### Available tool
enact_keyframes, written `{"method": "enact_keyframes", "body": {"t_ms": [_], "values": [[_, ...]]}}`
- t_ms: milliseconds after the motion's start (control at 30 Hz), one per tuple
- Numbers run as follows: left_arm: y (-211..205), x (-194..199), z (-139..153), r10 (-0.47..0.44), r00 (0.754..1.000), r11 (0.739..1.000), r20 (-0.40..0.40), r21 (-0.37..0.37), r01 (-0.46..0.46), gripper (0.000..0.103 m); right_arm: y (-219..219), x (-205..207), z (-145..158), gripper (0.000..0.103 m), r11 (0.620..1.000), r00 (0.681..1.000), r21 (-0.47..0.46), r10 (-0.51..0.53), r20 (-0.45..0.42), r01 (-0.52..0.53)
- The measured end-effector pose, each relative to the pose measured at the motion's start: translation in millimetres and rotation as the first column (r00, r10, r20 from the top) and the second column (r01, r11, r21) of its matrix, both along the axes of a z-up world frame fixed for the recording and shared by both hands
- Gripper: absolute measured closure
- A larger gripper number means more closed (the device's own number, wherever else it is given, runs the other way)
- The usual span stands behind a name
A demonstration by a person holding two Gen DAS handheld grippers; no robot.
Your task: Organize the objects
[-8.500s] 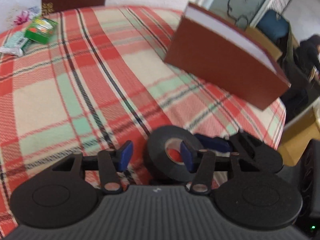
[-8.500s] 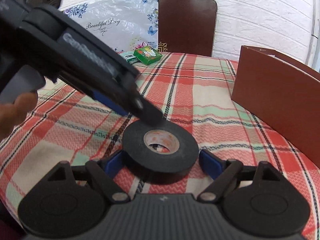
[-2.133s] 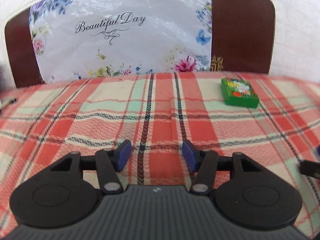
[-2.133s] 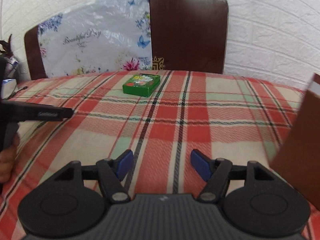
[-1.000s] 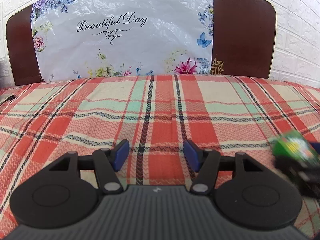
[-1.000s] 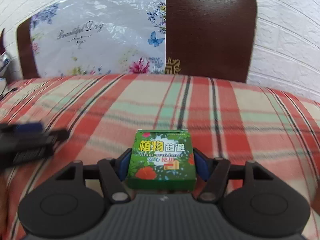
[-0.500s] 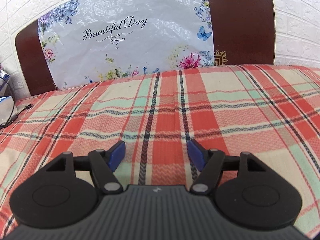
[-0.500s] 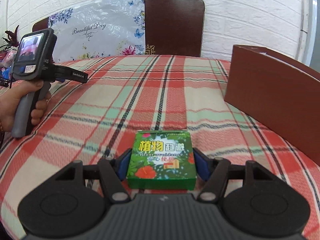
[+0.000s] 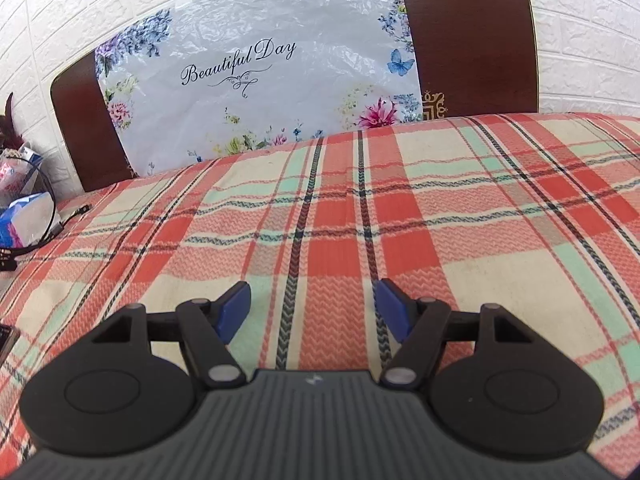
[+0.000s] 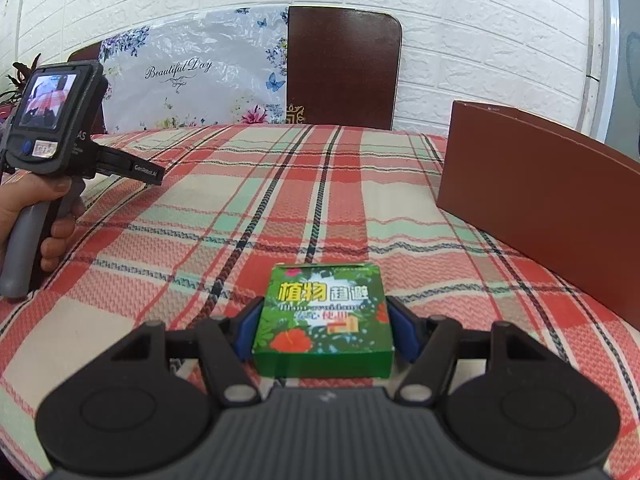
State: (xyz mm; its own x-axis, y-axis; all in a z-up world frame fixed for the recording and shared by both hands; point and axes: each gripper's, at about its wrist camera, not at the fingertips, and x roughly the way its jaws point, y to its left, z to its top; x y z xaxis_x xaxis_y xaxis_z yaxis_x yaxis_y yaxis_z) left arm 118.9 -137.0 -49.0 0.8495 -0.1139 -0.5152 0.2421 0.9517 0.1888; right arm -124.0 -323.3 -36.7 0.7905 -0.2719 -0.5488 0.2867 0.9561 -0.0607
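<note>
A small green box (image 10: 324, 316) with flower print and yellow lettering sits between the blue pads of my right gripper (image 10: 325, 328), which is shut on its two sides just above the plaid cloth (image 10: 280, 200). A tall brown book (image 10: 544, 200) stands on its edge to the right of the box. My left gripper (image 9: 312, 312) is open over the plaid cloth (image 9: 400, 208) with nothing between its blue pads. The left gripper's body (image 10: 56, 128) shows at the left of the right wrist view, held by a hand (image 10: 44, 208).
A dark wooden headboard (image 9: 472, 40) with a flowered plastic bag (image 9: 256, 76) leaning on it closes the far side. Clutter and a black cable (image 9: 28, 216) lie off the cloth's left edge. White brick wall behind.
The right gripper has carried the green box back from near the headboard to the near part of the cloth beside the brown book. The left gripper has shifted left and its jaws stand slightly wider.
</note>
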Motion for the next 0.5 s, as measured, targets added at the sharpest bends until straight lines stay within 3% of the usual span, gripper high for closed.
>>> {"method": "enact_keyframes", "body": {"t_ms": [500], "values": [[17.2,0.7,-1.3,-0.022,0.999,0.993,-0.048,-0.120,0.016,0.032,2.0,0.1,-2.6,0.039,1.000,1.000,-0.025,-0.002,0.008,0.003]]}}
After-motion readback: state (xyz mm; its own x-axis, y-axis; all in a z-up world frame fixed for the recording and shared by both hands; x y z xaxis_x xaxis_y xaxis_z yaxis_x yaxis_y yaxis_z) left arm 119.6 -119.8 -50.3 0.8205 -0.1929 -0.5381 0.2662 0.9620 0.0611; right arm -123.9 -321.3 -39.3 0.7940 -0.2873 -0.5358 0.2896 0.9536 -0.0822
